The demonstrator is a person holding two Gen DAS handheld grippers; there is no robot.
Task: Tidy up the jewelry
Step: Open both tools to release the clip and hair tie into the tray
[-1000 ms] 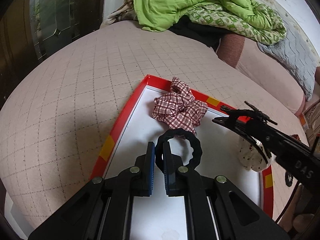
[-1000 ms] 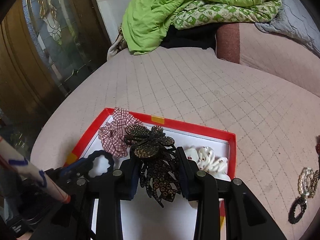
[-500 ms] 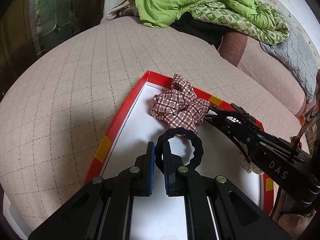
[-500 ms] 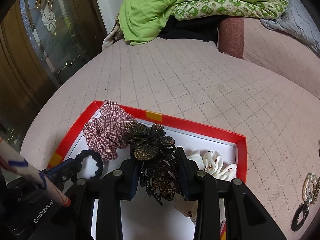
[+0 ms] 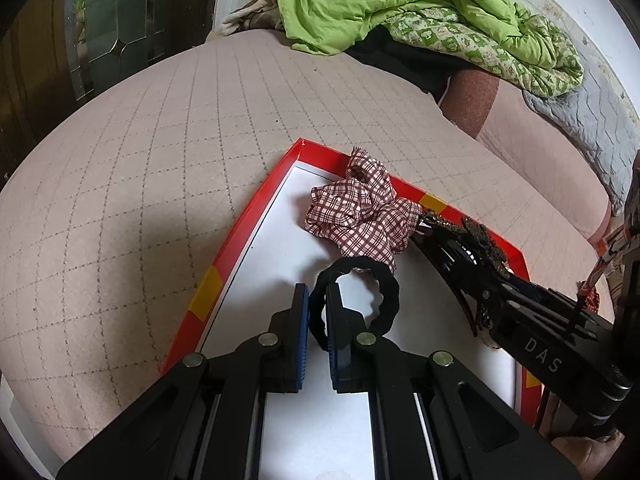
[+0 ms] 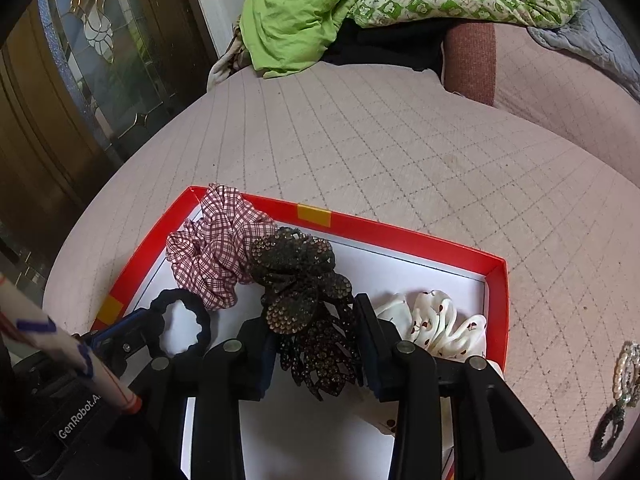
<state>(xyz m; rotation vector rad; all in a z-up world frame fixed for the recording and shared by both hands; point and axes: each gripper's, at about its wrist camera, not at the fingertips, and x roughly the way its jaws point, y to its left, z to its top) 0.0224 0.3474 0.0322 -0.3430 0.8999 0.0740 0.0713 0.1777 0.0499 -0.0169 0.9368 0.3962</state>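
Note:
A red-rimmed box (image 5: 240,232) with a white floor lies on the pink quilted bed. My left gripper (image 5: 316,292) is shut on a black hair tie (image 5: 384,284), which it holds just over the box floor by its near edge. My right gripper (image 6: 310,312) has a dark rhinestone butterfly hair clip (image 6: 300,280) between its fingers. Its jaws are opening, and the pads still touch the clip's sides. The clip sits low in the box (image 6: 400,236), against a red plaid scrunchie (image 6: 216,252). In the left wrist view the right gripper (image 5: 492,292) reaches in from the right.
A white cherry-print scrunchie (image 6: 436,324) lies in the box's right part. On the bed to the right lie a pearl piece (image 6: 626,368) and a black beaded ring (image 6: 608,432). A green quilt (image 5: 380,0) is heaped at the back, and a glass-panelled door (image 6: 80,80) stands at the left.
My right gripper has come down and forward into the box with the clip, which now sits against the plaid scrunchie. My left gripper has kept its place and its grip.

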